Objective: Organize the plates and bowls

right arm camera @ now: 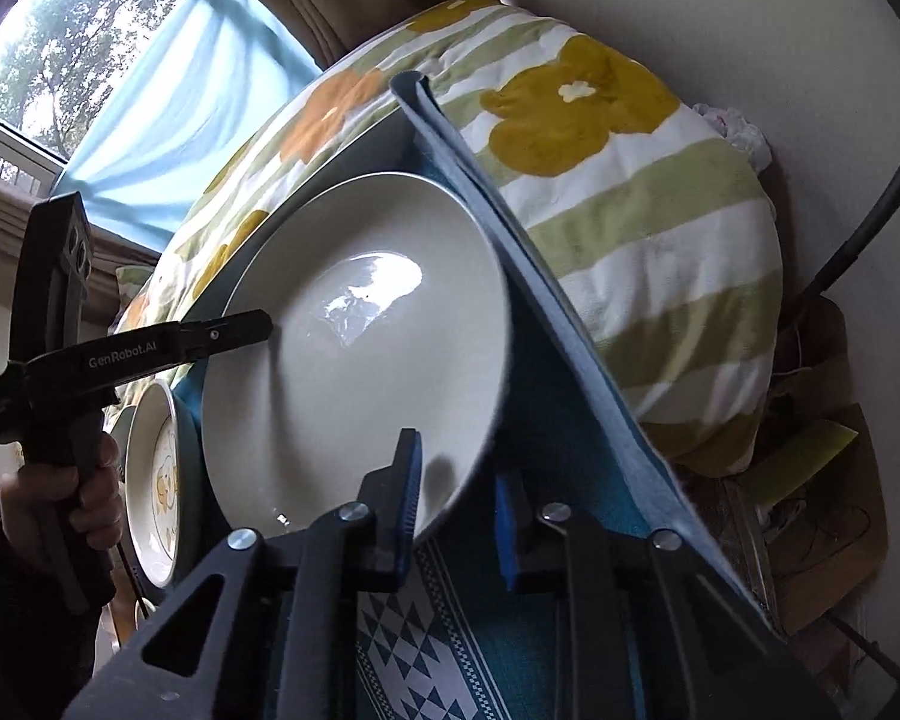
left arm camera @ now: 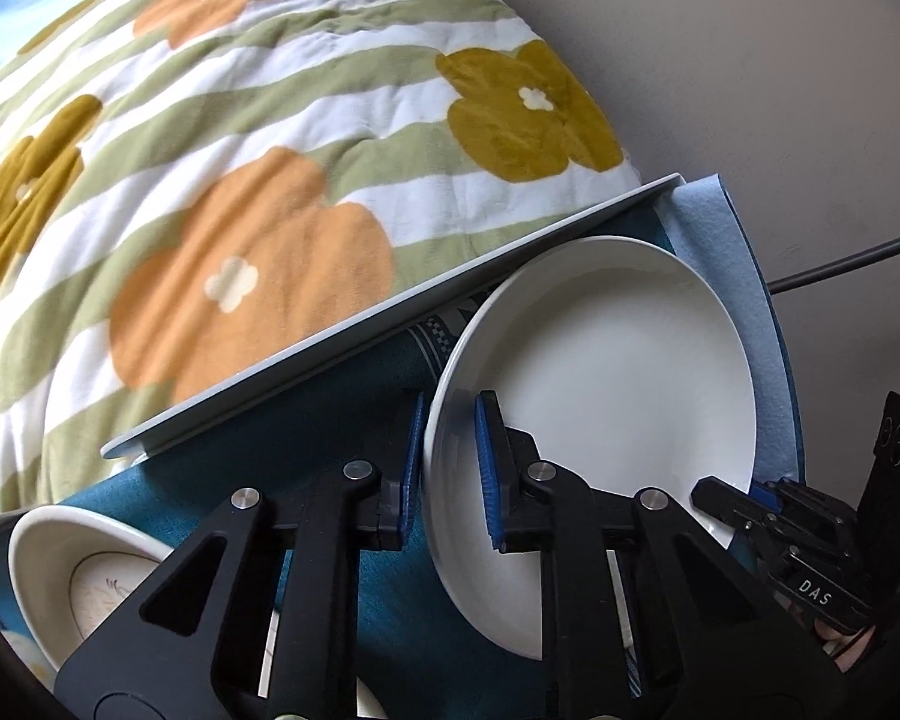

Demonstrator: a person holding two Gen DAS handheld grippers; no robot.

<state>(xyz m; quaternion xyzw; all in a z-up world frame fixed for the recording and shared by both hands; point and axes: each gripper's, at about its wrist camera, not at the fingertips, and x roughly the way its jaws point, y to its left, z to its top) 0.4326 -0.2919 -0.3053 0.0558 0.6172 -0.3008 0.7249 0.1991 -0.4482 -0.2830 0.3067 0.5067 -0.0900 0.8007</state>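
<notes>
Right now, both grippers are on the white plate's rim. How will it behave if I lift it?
The white plate looks glazed and glossy, so it may slip between the pads. It is probably rigid and breakable. The left gripper and right gripper pinch only opposite rims, so it may tilt.

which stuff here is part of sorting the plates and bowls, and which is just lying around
Part of the job:
- white plate, clamped at its rim by both the left gripper and the right gripper
- patterned bowl, beside it on the blue cloth

Just lying about:
- flowered blanket
- black cable
- blue curtain
</notes>
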